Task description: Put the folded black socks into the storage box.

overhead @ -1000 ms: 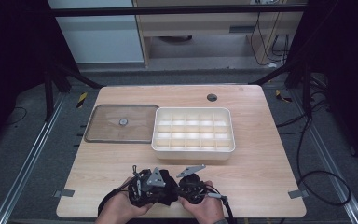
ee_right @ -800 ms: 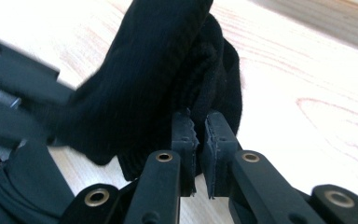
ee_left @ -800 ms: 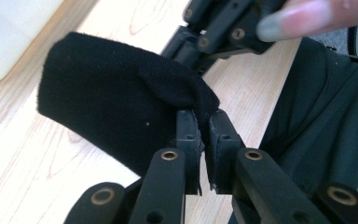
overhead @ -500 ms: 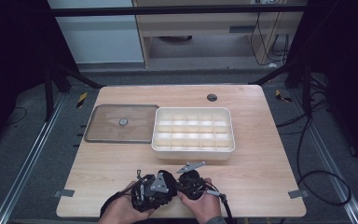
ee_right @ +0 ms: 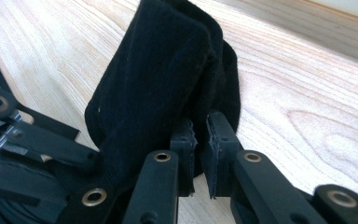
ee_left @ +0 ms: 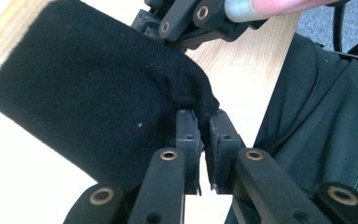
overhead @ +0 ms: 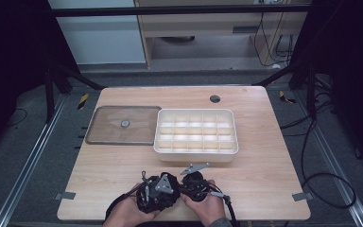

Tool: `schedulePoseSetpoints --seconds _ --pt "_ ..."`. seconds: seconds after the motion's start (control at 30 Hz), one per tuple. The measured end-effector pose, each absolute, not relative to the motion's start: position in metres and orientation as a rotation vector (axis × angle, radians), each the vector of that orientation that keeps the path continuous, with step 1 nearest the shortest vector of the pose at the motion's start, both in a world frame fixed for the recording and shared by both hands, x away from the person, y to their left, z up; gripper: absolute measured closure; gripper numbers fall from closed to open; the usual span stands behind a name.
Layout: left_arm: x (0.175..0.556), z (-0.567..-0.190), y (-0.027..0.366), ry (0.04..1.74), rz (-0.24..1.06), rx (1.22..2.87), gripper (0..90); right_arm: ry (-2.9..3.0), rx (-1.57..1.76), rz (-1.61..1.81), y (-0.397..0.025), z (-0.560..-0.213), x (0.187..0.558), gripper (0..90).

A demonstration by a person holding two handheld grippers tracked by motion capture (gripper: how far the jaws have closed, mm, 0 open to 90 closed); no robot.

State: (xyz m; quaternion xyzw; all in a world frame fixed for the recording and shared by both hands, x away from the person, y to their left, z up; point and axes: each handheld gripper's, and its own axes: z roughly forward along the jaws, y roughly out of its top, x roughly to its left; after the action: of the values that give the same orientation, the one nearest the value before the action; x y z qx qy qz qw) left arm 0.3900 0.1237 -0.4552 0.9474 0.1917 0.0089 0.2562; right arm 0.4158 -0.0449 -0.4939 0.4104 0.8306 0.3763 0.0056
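Observation:
A black knit cloth (ee_left: 98,88) hangs bunched between the two grippers, just above the wooden table (overhead: 264,165). My left gripper (ee_left: 204,135) is shut on one fold of it. My right gripper (ee_right: 200,137) is shut on another fold of the black knit cloth (ee_right: 168,70). In the high view the left gripper (overhead: 168,190) and the right gripper (overhead: 189,185) sit tip to tip near the table's front edge, each in a hand, and they hide the cloth. The right gripper's linkage (ee_left: 191,18) shows at the top of the left gripper view.
A white tray (overhead: 196,157) divided into several compartments stands just beyond the grippers. To its left lies a flat clear lid (overhead: 108,127) with a small knob. A dark round hole (overhead: 214,99) sits near the table's far edge. The front edge is close under the hands.
Both grippers stay together at the front edge. The hands have only shifted slightly, with the right gripper a little farther from the edge.

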Motion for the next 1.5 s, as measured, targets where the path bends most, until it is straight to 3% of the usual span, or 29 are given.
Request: schedulePoseSetpoints --seconds 0.43,0.87,1.5 --pt "0.392 -0.463 0.119 0.541 0.018 2.547 84.0 2.612 1.279 1.179 -0.045 -0.494 0.418 81.6" --pt "0.391 -0.464 0.117 0.554 0.027 2.554 84.0 2.571 1.289 1.158 -0.067 -0.48 0.415 65.6" --pt "0.39 -0.467 0.114 0.57 0.018 2.543 80.7 2.523 1.313 1.153 -0.082 -0.475 0.412 65.8"
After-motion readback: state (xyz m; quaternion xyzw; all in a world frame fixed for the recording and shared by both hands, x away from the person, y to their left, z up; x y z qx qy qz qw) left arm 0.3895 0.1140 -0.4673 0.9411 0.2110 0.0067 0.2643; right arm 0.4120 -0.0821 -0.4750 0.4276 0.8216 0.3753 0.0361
